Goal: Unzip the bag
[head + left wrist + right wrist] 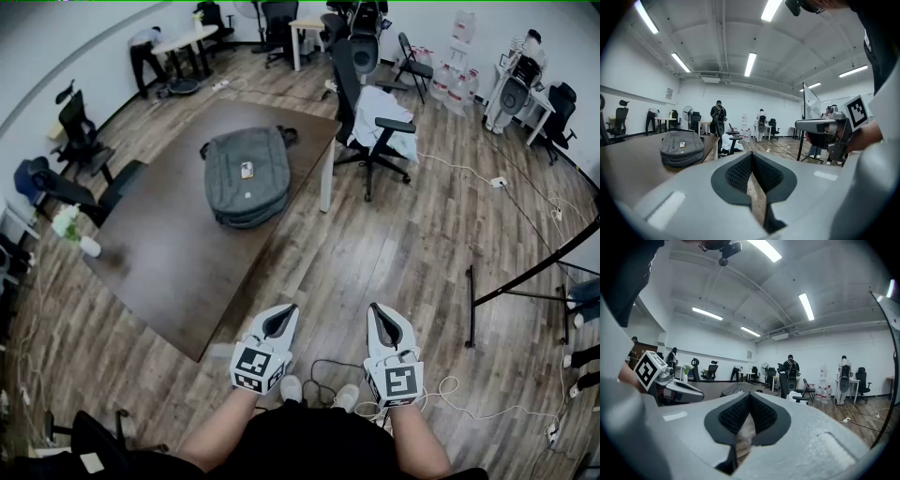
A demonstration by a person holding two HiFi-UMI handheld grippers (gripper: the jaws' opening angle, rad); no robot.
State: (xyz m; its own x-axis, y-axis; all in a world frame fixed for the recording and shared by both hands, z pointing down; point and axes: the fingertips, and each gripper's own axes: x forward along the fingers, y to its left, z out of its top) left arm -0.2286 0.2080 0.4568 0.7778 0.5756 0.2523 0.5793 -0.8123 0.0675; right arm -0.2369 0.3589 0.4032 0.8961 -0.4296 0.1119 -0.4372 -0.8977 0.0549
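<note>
A grey backpack (247, 175) lies flat on the dark brown table (169, 253), toward its far end, with a small tag on top. It also shows in the left gripper view as the grey backpack (682, 148), well ahead and to the left. Both grippers hang over the wooden floor near the person's body, far short of the bag. My left gripper (290, 310) is shut with nothing between its tips. My right gripper (377, 309) is shut and empty too. In the right gripper view the backpack (738, 389) is a low shape behind the jaws.
A black office chair (367, 117) with white cloth stands at the table's far right corner. A small plant in a white pot (73, 231) sits at the table's left edge. More chairs, desks and people fill the room's back. Cables (441, 389) lie on the floor by my feet.
</note>
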